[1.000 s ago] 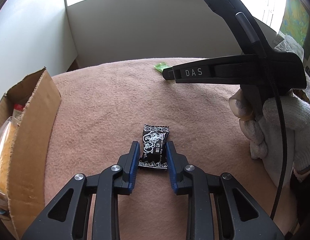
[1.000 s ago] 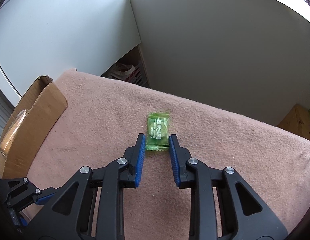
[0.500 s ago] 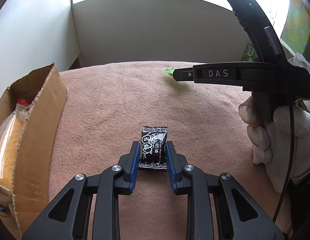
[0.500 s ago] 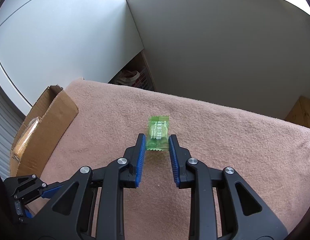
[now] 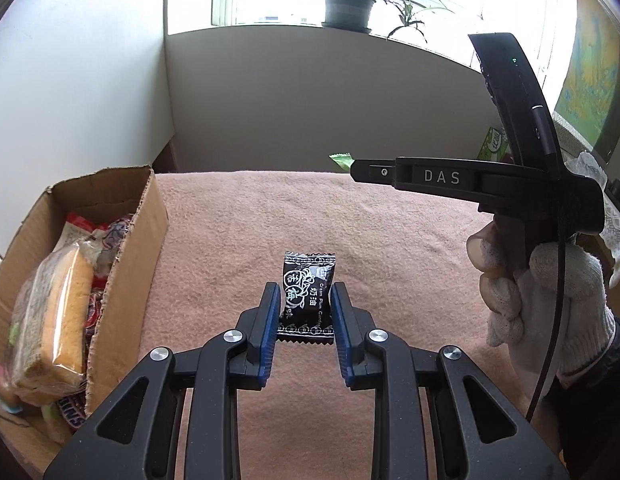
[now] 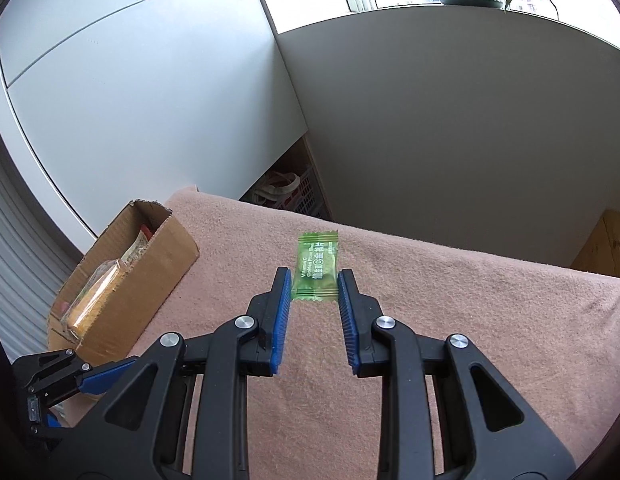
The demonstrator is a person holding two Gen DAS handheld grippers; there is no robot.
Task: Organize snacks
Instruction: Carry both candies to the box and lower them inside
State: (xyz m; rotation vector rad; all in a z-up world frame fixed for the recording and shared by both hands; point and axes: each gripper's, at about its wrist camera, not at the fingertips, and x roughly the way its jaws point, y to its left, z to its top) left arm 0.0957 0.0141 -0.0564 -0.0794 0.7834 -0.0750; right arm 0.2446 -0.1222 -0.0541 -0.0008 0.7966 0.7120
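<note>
Your box [image 5: 126, 256] is cut off by the left edge, its lower snacks [image 5: 50, 320] buried under the wrapped cake. The green candy [image 5: 342, 160] hides mostly behind the right gripper [image 5: 374, 172]; its small print can't be read.

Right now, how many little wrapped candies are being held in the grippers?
2. The black candy is pinched in the left gripper; the green candy is pinched in the right gripper. More candies could be hidden among the snacks in the cardboard box.

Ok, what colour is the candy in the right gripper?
Green wrapper with white print, clearest in the right wrist view.
</note>
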